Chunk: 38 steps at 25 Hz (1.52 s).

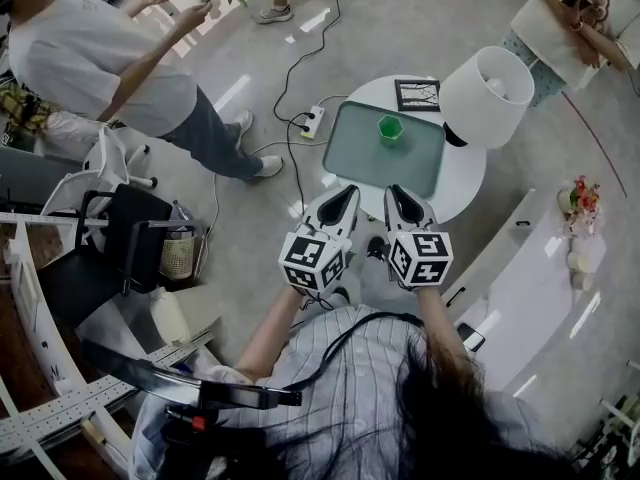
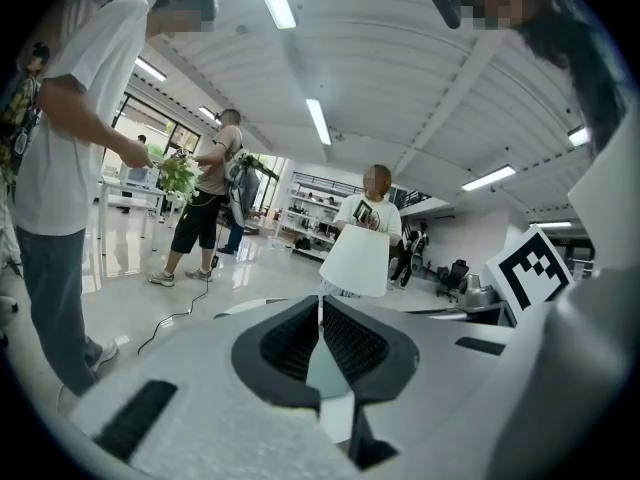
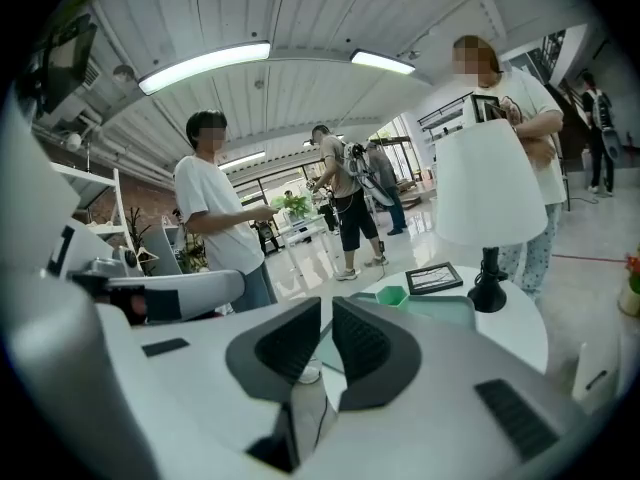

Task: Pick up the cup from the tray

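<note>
Head view: the left gripper [image 1: 343, 196] and right gripper [image 1: 399, 196] hover side by side at 6 o'clock of the tray [image 1: 348, 160], pointing to 12 o'clock. The cup [image 1: 390, 128] stands on the tray.
Left gripper view: jaws clenched, empty.
Right gripper view: jaws clenched, empty, with the cup at 1 o'clock.

head: steeply down | gripper views: low, forward | shared: lamp [image 3: 488, 183]

Grey floor [image 1: 420, 28], round white table [image 1: 462, 182]
</note>
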Each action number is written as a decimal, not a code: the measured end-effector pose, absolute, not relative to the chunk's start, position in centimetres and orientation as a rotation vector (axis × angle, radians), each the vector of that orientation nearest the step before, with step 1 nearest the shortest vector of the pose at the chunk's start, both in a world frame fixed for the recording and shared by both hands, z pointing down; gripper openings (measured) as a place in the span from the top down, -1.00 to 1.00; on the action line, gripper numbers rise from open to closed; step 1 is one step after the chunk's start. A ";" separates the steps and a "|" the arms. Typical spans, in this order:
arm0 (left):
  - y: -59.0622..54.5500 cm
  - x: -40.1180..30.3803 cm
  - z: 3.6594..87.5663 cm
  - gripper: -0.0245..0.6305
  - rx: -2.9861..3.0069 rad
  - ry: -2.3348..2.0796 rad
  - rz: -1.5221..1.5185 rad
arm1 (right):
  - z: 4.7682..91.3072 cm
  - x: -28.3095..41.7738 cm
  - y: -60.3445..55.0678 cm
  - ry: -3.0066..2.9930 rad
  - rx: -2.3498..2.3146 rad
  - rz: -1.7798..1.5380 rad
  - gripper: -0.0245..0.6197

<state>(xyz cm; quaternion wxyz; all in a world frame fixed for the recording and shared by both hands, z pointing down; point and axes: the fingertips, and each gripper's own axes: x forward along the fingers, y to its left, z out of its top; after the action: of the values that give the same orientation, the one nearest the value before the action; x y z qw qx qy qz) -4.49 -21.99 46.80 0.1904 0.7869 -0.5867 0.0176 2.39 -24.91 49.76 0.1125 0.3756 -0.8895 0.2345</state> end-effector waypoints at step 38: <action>-33.6 -5.7 51.0 0.88 2.215 -1.576 0.165 | 60.2 0.5 -36.7 -2.457 0.969 0.781 0.37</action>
<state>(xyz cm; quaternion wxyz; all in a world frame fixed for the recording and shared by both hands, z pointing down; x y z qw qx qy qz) -5.75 -33.64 51.02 0.2073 0.7956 -0.5661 0.0594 0.46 -36.75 60.23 0.1926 0.3452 -0.8754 0.2781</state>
